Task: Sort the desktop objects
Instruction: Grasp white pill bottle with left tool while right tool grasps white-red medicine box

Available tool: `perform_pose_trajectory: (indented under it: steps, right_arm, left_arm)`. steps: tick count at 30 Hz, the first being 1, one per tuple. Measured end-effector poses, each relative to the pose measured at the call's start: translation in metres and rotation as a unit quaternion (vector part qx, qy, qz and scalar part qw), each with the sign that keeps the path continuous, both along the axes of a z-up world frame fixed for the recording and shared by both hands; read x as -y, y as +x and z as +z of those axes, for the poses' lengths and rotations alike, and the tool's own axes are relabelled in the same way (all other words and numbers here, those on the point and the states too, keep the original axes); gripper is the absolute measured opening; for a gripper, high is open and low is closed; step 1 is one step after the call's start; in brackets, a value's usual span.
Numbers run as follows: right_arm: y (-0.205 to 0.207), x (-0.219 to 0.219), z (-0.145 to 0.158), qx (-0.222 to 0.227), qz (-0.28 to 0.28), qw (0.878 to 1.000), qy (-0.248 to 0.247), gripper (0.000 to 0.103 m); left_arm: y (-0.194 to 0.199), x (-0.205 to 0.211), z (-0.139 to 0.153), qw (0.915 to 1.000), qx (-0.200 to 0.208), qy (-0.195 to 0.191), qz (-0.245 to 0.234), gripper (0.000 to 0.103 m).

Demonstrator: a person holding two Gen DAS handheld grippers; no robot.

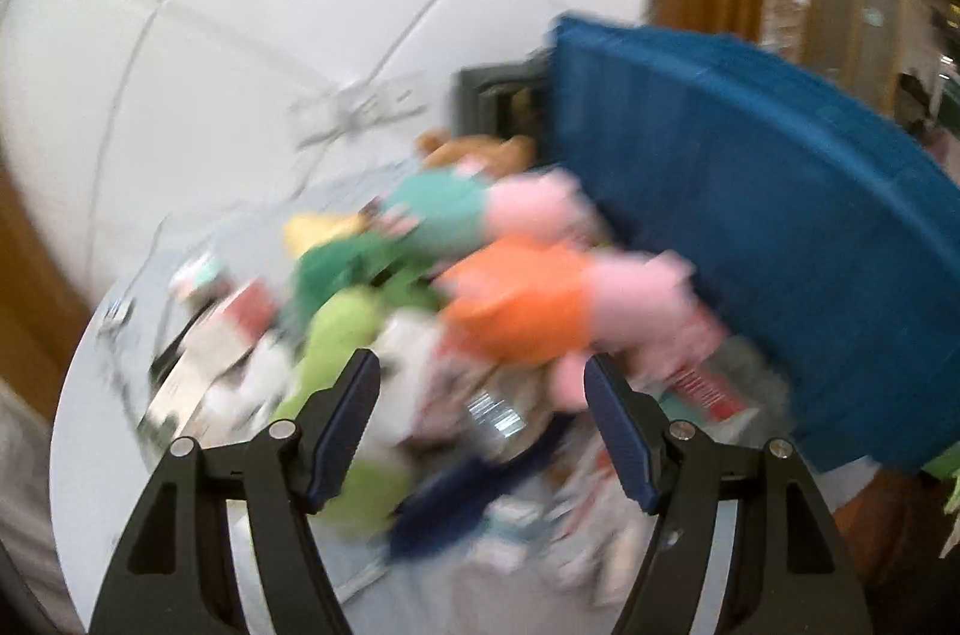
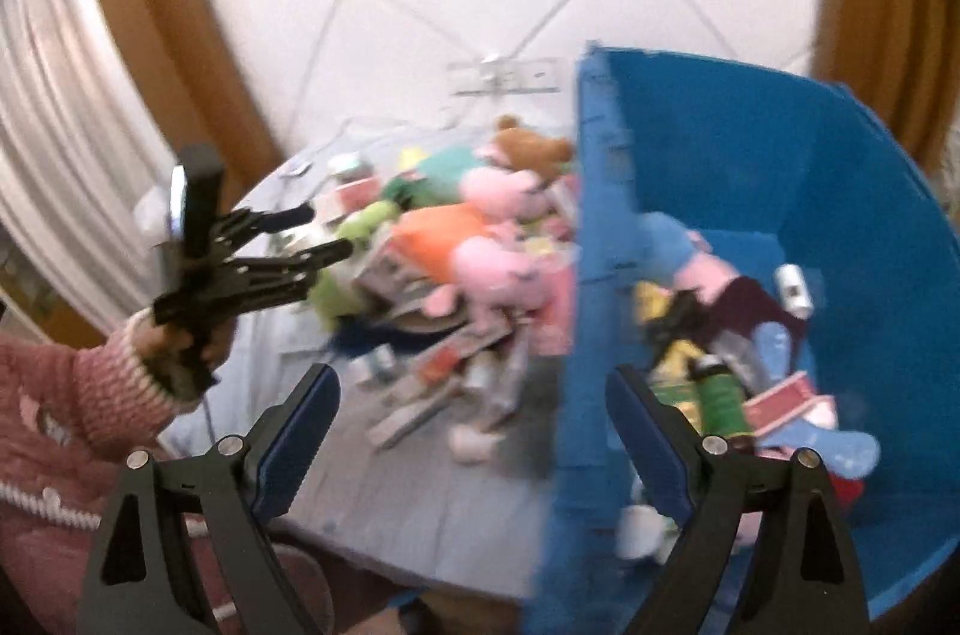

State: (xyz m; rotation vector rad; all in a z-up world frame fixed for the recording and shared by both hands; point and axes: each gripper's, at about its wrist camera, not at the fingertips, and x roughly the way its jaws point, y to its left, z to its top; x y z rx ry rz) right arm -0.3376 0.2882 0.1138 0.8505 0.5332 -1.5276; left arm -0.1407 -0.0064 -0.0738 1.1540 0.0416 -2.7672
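Both views are smeared with motion blur, so small items are hard to name. The left claw (image 1: pixel 482 380) is hanging spread wide and holding nothing, above a heap of things on the pale desk (image 1: pixel 90 455). Right beyond its fingertips an orange-dressed pink plush (image 1: pixel 528 302) is lying on top of the heap, with a teal-dressed pink plush (image 1: pixel 474 209) just behind it, a brown plush (image 1: pixel 480 149) farther back, and a green plush (image 1: pixel 342 329) to the left. A crinkled clear bottle (image 1: pixel 498 419) is showing between the claw's fingers, low in the pile.

To the right of the heap, a blue bin (image 1: pixel 750 227) is standing at the desk's right side, its wall touching the pile.

The right claw (image 2: pixel 471 389) is also spread apart and empty, hovering over the bin's near-left wall (image 2: pixel 594 275). Inside the bin, a blue-dressed pink plush (image 2: pixel 678 245), a green bottle (image 2: pixel 723 395), a small white can (image 2: pixel 793 288) and a red box (image 2: pixel 786 395) are lying jumbled together. In this view the left claw (image 2: pixel 327 230) is reaching toward the heap from the left, held by a hand in a pink knit sleeve (image 2: pixel 102 389).
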Motion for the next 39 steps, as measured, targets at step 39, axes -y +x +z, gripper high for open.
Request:
perform_pose_trajectory:
  steps: [39]
  right_arm:
    - [0.084, 0.127, -0.261, -0.015, -0.103, 0.988, 0.114, 0.085]
  left_arm:
    - [0.038, 0.174, -0.205, 0.9857, 0.147, 0.014, 0.080, 0.036]
